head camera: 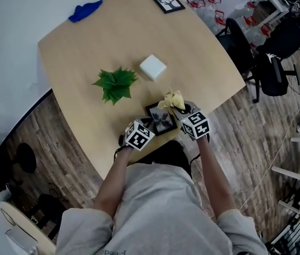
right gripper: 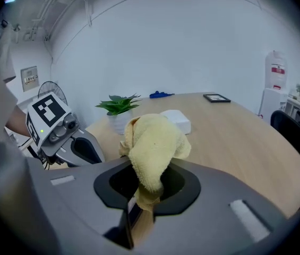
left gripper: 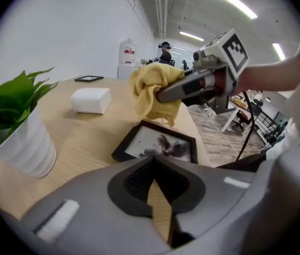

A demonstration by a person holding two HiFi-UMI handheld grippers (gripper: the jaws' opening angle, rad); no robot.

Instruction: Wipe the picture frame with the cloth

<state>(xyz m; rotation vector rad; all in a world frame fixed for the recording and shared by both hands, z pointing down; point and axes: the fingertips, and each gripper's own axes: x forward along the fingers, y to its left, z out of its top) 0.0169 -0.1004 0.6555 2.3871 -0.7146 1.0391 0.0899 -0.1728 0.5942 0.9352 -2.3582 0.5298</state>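
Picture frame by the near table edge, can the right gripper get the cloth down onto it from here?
Probably yes. The right gripper holds the yellow cloth just above the picture frame's far edge, with nothing between them; the left gripper sits at the near side.

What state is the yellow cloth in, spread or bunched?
Bunched: the yellow cloth sits crumpled in the right gripper's shut jaws.

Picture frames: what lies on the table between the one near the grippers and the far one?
A white box sits between the near frame and the far frame, slightly left of the line between them. The head view shows this.
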